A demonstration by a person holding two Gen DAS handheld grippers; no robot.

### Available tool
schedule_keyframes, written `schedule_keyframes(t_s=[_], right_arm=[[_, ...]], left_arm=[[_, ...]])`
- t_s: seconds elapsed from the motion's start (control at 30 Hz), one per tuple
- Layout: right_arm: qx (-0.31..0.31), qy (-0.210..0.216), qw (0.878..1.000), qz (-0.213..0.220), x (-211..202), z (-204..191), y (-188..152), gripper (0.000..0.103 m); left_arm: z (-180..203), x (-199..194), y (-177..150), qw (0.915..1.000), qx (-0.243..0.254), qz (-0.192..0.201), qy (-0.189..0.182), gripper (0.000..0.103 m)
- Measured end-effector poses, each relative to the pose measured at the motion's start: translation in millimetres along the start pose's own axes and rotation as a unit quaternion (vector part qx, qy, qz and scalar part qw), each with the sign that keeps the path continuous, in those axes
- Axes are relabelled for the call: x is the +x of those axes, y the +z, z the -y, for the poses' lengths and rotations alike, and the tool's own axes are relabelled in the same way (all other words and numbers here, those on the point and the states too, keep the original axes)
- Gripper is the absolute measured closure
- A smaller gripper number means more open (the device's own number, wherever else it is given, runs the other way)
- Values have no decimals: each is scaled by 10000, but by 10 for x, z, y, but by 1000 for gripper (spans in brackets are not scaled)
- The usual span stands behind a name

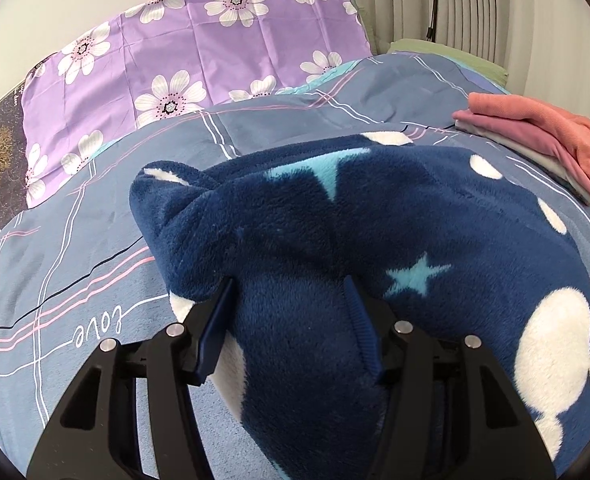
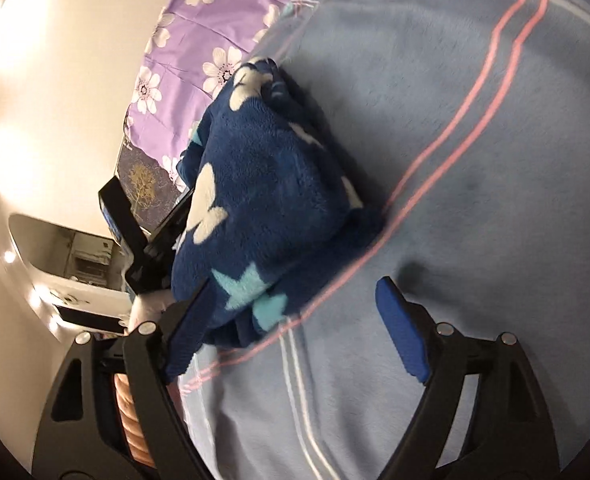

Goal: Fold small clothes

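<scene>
A navy fleece garment [image 1: 395,232] with white blobs and light blue stars lies bunched on the blue plaid bedcover [image 1: 75,264]. My left gripper [image 1: 291,296] has its jaws on either side of a thick fold of the fleece. In the right wrist view the same garment [image 2: 271,184] sits left of centre, with the left gripper [image 2: 151,240] at its far side. My right gripper [image 2: 295,300] is open over the bedcover [image 2: 475,140]; its left finger [image 2: 187,328] touches the garment's near edge, its right finger [image 2: 399,324] is over bare cover.
A purple flowered pillow [image 1: 199,52] lies at the head of the bed. A folded stack with a pink garment [image 1: 543,136] on top sits at the right. A white wall and radiator [image 1: 467,4] are behind.
</scene>
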State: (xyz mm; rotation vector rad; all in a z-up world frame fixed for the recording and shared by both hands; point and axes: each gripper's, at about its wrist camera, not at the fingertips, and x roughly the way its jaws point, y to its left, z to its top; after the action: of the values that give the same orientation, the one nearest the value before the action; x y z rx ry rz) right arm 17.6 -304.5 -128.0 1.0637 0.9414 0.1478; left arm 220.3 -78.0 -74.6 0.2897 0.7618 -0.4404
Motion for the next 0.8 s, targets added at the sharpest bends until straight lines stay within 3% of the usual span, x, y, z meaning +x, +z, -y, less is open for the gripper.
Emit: schedule_keyframes(t_s=[0.07,0.23,0.3,0.47,0.6,0.7,0.73,0.8], right_arm=[[295,-39,9995,-40,108,59,55,11],[657,223,9970,342,255,48,217,8],[775,164,9959,438,309,33,249,2],[638,-223,9944,815,396,-98,231,2],[547,-171,9946,861,378,-67,229,2],[508,-176,9950,842,387,-87,231,2],[472,-193,9952,832,392,-90,229,2],[421,-213,9955,823,395,-100,231,2]], left_arm=[[-2,4,2,10000,-11,12,-1,48],[-2,15,-4,10000,0,-1,2,48],[-1,21,-5,10000,2,-6,10,48],[-14,21,-5,10000,-15,-10,-12,48],[-78,0,-10,9998,-113,86,-149,46],[-269,-103,24,9977,-424,310,-434,32],[-391,-141,26,9959,-660,424,-447,19],[-707,-170,4,9894,-1238,645,-407,15]])
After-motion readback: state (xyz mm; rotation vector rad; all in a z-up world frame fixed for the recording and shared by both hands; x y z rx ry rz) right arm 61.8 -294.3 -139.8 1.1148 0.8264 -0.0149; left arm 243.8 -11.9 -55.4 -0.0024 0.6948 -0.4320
